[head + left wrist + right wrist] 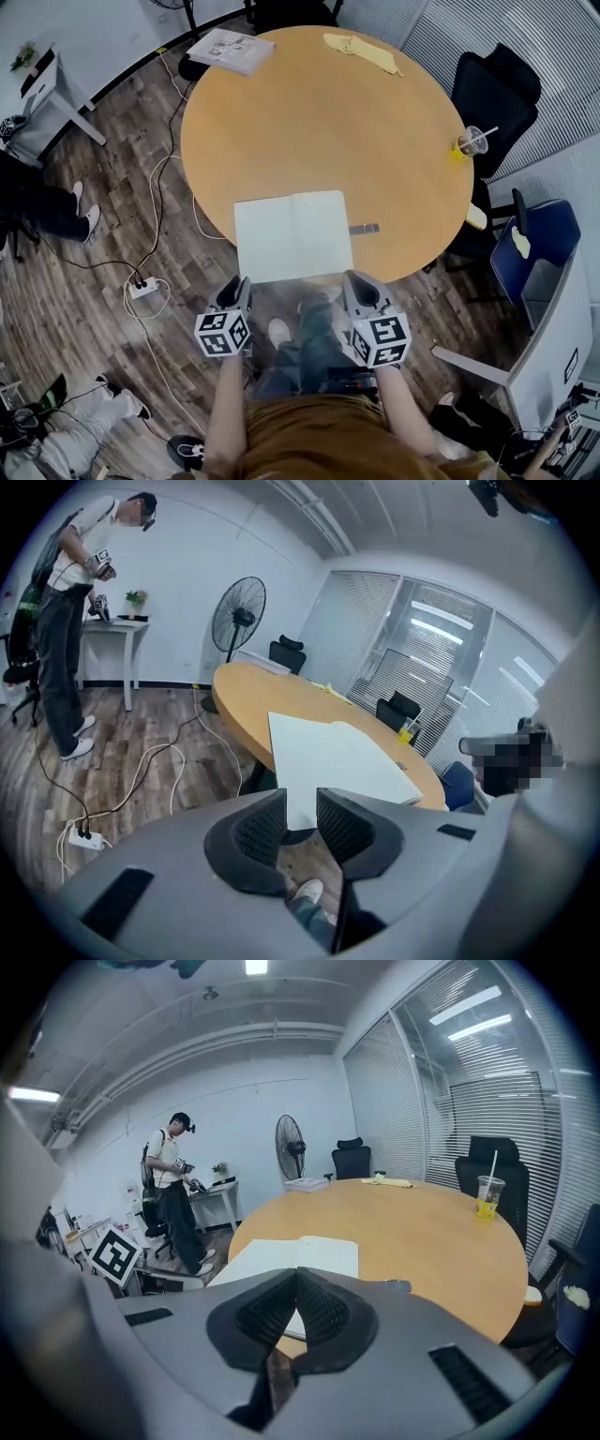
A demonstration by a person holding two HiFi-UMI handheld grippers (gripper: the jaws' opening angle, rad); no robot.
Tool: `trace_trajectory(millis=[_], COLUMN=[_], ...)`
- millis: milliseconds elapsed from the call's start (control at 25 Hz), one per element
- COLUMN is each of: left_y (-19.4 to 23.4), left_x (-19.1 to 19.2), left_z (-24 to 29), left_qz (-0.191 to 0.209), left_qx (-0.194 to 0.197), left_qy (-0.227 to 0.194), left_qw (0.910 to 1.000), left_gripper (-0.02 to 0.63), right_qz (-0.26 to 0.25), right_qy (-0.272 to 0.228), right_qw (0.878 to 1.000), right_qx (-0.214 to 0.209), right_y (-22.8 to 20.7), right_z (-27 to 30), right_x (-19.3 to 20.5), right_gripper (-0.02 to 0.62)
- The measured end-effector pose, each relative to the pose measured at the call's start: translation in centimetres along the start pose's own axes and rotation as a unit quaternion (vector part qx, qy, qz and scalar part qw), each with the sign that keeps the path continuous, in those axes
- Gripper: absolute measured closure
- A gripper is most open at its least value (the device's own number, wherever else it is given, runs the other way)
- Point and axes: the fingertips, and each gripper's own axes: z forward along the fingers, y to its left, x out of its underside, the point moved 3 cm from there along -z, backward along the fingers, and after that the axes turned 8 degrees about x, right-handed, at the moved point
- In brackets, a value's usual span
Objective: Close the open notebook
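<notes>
The open notebook [292, 234] lies flat with blank white pages on the round wooden table [328, 122], and its near edge reaches the table's front rim. My left gripper [234, 284] hovers just short of the notebook's near left corner. Its jaws stand apart with nothing between them, and the left page [337, 757] shows beyond my left gripper [300, 803]. My right gripper [359, 278] sits below the near right corner, its jaws meeting at the tips and empty. In the right gripper view the notebook [300, 1255] lies just past my right gripper [296, 1274].
A small grey object [364, 228] lies right of the notebook. A plastic cup [469, 143] with a yellow drink, a yellow cloth [361, 49] and a stack of papers [231, 50] sit further back. Black chairs [492, 89] ring the table. A power strip [142, 288] and cables lie on the floor.
</notes>
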Motion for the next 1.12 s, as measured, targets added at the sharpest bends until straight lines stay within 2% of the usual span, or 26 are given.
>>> trace_trajectory(millis=[160,400,640,880,1120], left_y=[0.6,1.3,1.2,1.3,2.0], left_x=[0.5,1.0,1.1,1.6,2.0], left_z=[0.4,1.2,2.0,2.6,2.7], left_qz=[-0.017,-0.084,-0.108,-0.172,-0.205], left_qx=[-0.002,0.006,0.018,0.035,0.041], left_qy=[0.006,-0.012,-0.020,-0.037,-0.046], left_qw=[0.9998,0.9963,0.9938,0.9839,0.9769], left_gripper=[0.474,0.460,0.460,0.460,0.439], right_qz=[-0.002,-0.001,0.003,0.007,0.004], right_qy=[0.005,0.013,0.018,0.024,0.026], right_qw=[1.000,1.000,1.000,1.000,1.000], right_qx=[-0.005,-0.007,-0.006,-0.012,-0.014], right_y=[0.3,-0.2,-0.6,-0.6,-0.5], right_z=[0.5,0.8,1.3,1.7,1.9], right_x=[0.1,0.4,0.4,0.5,0.5], right_gripper=[0.584,0.584,0.584,0.584,0.584])
